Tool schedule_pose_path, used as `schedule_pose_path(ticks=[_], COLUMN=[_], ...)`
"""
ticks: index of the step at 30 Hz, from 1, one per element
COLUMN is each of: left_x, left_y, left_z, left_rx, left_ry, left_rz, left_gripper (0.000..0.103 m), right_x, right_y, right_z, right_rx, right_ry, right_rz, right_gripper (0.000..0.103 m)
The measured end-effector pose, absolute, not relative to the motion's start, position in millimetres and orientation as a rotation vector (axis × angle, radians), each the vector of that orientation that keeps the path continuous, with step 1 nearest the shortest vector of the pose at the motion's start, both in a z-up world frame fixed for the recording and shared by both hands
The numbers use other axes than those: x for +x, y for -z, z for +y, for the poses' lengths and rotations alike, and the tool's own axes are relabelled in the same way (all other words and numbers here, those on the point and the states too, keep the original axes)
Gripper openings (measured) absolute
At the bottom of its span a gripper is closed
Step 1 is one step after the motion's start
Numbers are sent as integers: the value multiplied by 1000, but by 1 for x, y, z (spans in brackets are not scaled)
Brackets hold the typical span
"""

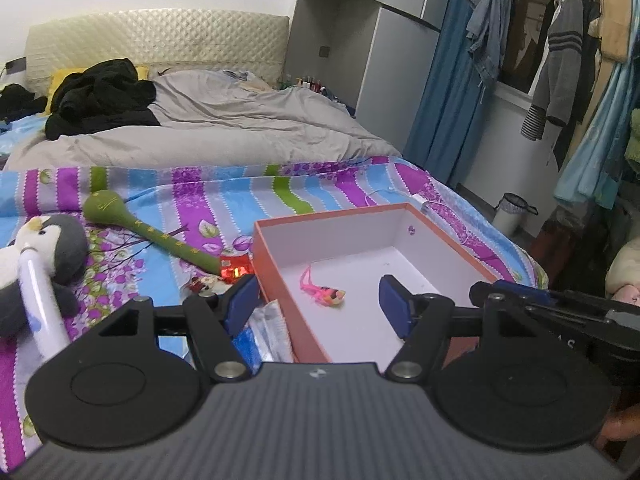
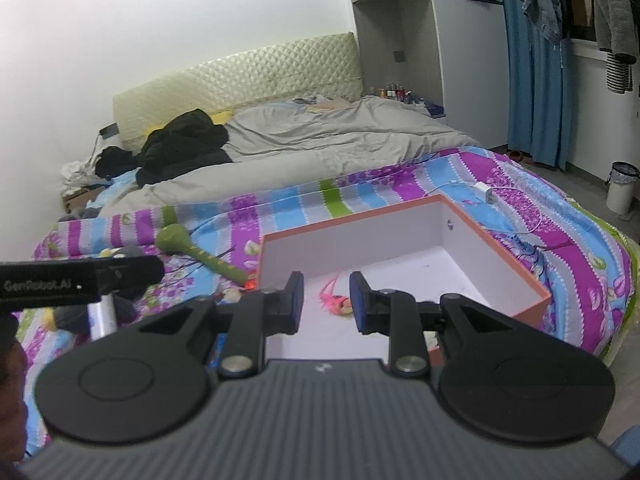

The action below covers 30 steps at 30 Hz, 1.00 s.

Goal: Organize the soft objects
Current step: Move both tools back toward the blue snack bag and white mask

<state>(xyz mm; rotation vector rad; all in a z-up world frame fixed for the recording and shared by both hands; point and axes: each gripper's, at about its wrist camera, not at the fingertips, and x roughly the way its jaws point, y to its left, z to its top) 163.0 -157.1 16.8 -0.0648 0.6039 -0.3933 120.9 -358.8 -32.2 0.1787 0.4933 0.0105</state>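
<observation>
The bed [image 1: 224,196], under a striped floral sheet, carried an open orange box [image 1: 280,276] with white walls; a small pink toy [image 1: 324,294] lay on the box floor; left of the box lay a penguin plush [image 1: 52,248] and a green stuffed stick [image 1: 152,236], apart from each other; the left tool [image 1: 316,304] hung above the box's near left edge, released, jaws spread wide with nothing between them; the right tool [image 2: 326,300] hovered over the box, narrower but also gripping nothing.
</observation>
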Motion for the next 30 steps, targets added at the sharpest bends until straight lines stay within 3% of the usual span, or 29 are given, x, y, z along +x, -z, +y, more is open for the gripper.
schedule_pose_path(ticks=[15, 30], left_x=[102, 95], left_y=[-1, 43], left_z=[-103, -42], left_rx=[-77, -162], left_ry=[335, 230], left_rz=[605, 689], left_gripper=[72, 72], right_x=[85, 80], right_y=[56, 92], right_z=[-306, -269], right_rx=[176, 165], right_ry=[-78, -117], right_rz=[527, 611], right_gripper=[29, 29])
